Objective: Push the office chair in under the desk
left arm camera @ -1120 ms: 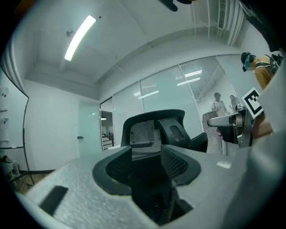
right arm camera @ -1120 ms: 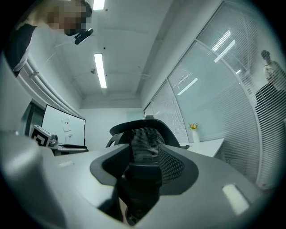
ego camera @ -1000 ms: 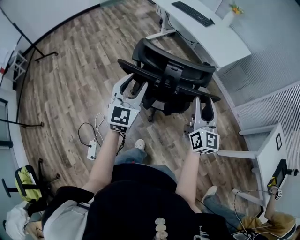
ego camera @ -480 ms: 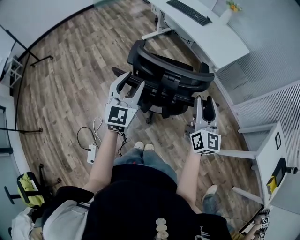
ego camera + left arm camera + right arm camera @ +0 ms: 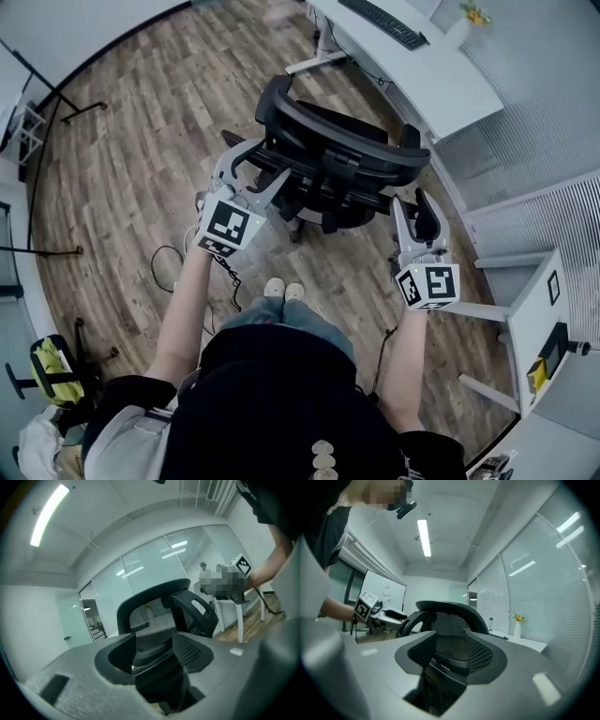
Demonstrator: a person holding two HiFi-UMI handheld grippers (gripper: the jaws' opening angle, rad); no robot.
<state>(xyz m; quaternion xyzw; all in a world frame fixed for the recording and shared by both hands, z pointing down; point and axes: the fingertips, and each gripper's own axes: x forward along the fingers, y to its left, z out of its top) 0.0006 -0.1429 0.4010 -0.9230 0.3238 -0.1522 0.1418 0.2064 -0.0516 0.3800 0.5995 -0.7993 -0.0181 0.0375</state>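
The black mesh-backed office chair (image 5: pixel 328 159) stands on the wood floor with its back toward me, just short of the white desk (image 5: pixel 441 80). My left gripper (image 5: pixel 267 161) is at the left edge of the chair back. Its jaws are opening, with a black chair part (image 5: pixel 154 606) between them and the pads off it (image 5: pixel 161 672). My right gripper (image 5: pixel 417 202) is at the chair's right side, shut on the dark edge there. In the right gripper view the chair frame (image 5: pixel 450 616) fills the gap between the jaws (image 5: pixel 440 677).
A keyboard (image 5: pixel 384 23) and a vase of flowers (image 5: pixel 459 33) sit on the desk. Another white desk (image 5: pixel 534 309) stands at right. Cables (image 5: pixel 164 253) lie on the floor at left, and stand legs (image 5: pixel 56 103) are at far left.
The chair has rolled a little toward the desk and my feet have stepped up behind it. The left gripper's jaws have spread and it has tilted left; the right gripper has shifted right.
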